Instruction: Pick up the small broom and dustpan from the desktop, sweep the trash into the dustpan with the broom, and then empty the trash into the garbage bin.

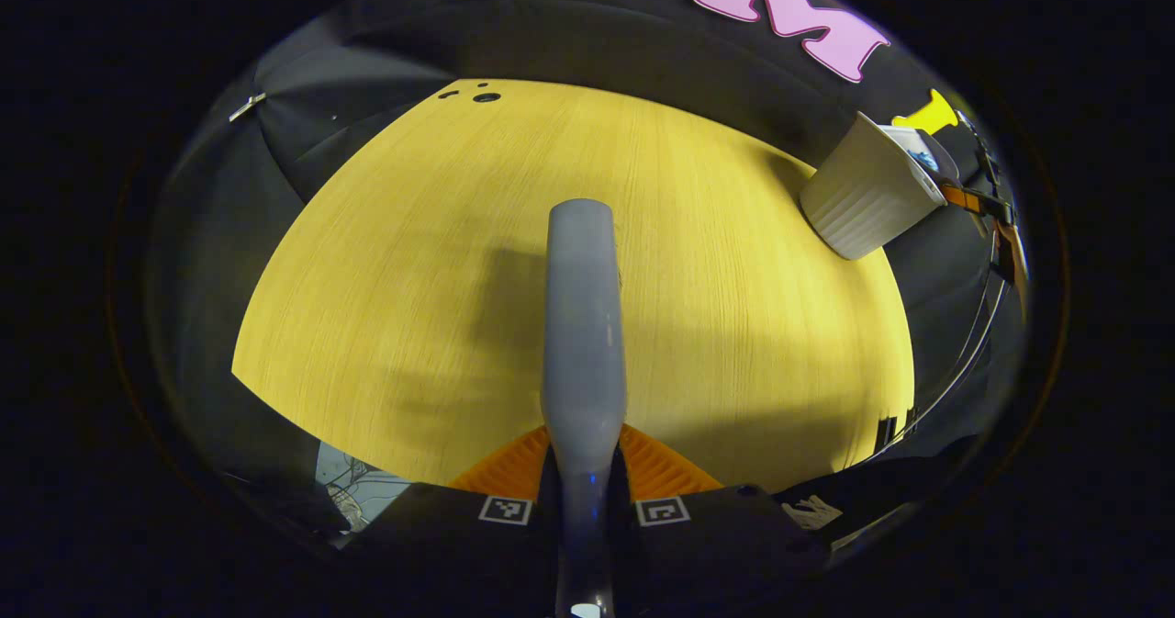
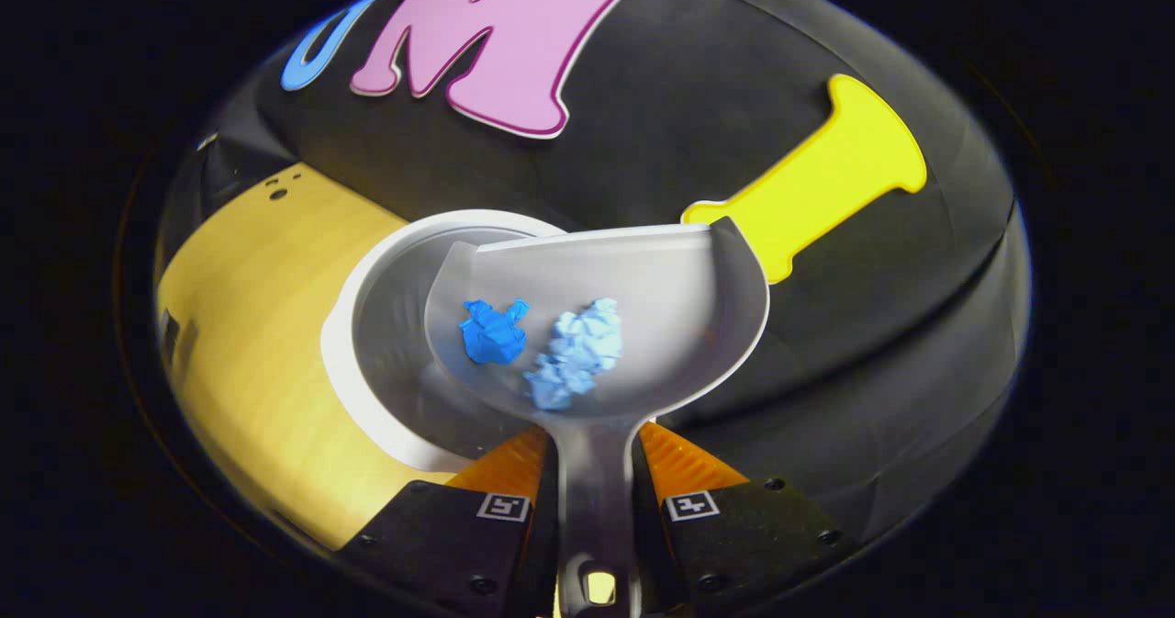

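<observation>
In the left gripper view my left gripper (image 1: 584, 457) is shut on the grey broom (image 1: 582, 324), which points forward above the yellow wooden desktop (image 1: 404, 269). The white ribbed garbage bin (image 1: 867, 191) stands at the desk's far right edge. In the right gripper view my right gripper (image 2: 595, 457) is shut on the handle of the translucent grey dustpan (image 2: 670, 306), held over the white garbage bin (image 2: 367, 361). A dark blue crumpled paper (image 2: 492, 331) and a light blue crumpled paper (image 2: 578, 352) lie in the pan.
Small dark holes (image 1: 485, 96) mark the far corner of the desktop. The black booth cloth surrounds the desk on all sides. Cables (image 1: 973, 324) hang off the right edge beyond the bin.
</observation>
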The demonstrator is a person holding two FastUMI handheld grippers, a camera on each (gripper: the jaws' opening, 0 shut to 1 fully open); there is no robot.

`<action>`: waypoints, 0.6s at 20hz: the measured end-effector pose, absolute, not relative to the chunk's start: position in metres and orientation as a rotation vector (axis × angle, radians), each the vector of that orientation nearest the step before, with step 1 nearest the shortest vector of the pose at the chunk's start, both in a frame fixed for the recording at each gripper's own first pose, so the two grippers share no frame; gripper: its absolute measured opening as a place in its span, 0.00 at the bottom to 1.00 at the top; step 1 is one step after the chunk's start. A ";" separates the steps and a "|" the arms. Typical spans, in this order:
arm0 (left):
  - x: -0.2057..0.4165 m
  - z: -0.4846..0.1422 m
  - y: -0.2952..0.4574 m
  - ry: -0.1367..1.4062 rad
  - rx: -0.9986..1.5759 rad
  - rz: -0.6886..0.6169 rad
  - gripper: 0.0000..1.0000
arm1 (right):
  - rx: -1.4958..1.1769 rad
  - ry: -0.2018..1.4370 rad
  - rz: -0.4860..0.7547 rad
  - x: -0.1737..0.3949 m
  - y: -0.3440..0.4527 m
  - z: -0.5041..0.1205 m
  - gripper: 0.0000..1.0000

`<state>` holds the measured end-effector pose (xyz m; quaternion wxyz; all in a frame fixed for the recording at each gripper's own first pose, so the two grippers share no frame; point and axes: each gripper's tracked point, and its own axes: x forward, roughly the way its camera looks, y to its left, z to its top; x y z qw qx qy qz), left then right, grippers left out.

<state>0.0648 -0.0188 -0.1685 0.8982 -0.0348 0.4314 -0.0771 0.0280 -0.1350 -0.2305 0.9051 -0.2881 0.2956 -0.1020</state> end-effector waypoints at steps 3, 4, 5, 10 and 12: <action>0.069 -0.168 -0.023 0.889 -0.040 -0.176 0.27 | -0.823 0.558 -0.224 0.029 -0.142 -0.218 0.39; 0.070 -0.168 -0.025 0.889 -0.035 -0.181 0.27 | -0.894 0.539 -0.221 0.034 -0.142 -0.217 0.39; 0.070 -0.169 -0.026 0.890 -0.033 -0.183 0.31 | -0.955 0.514 -0.219 0.035 -0.140 -0.214 0.39; 0.063 -0.175 -0.026 0.909 -0.038 -0.177 0.27 | -1.201 0.458 -0.206 0.037 -0.141 -0.201 0.39; 0.061 -0.177 -0.025 0.917 -0.044 -0.172 0.27 | -1.292 0.436 -0.197 0.037 -0.145 -0.191 0.39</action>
